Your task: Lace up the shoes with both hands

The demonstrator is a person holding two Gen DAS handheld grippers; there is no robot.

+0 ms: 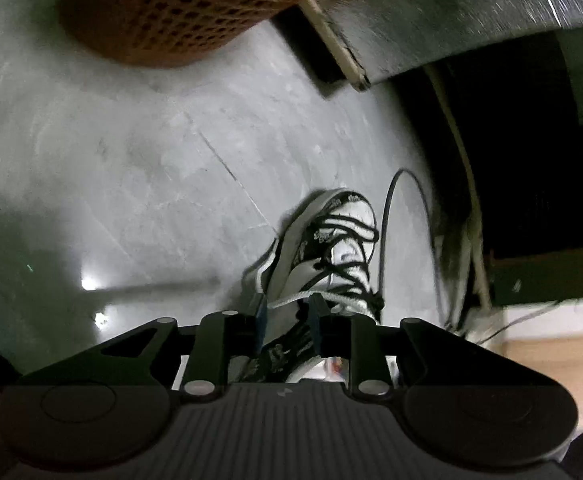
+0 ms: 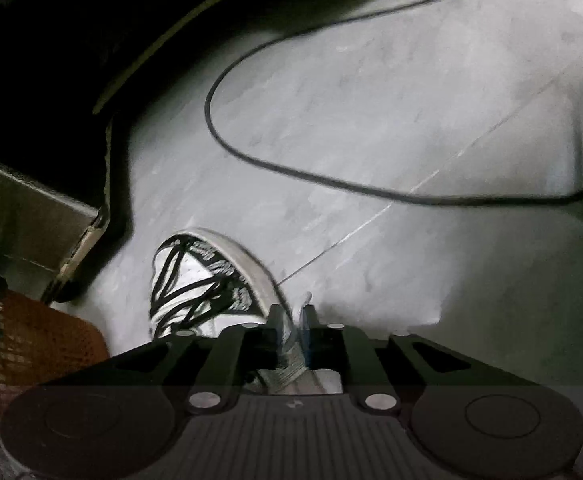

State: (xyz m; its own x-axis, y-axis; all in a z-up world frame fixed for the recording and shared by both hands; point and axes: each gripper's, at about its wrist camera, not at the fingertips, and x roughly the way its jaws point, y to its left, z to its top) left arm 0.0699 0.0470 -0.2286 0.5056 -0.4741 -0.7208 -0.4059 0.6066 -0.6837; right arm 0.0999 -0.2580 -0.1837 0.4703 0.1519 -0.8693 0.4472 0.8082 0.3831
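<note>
Shoe [image 1: 323, 252] on grey floor [image 1: 131, 168] already cross-laced up most eyelets, left hand-held gripper [image 1: 287, 312] apart with white lace [image 1: 291, 301] strung between fingers, right hand-held gripper [image 2: 291, 320] nearly together on a lace end, tying apparently left.

Pale grey marbled floor tiles [image 1: 139, 152] fill most of both views, crossed by thin grout lines. A bright glare spot [image 1: 88, 283] sits at lower left of the left view. An orange perforated basket [image 1: 163, 12] stands at the upper left. A thin black cable [image 2: 291, 168] loops across the right view's centre. Dark furniture [image 2: 43, 60] fills its upper left.
</note>
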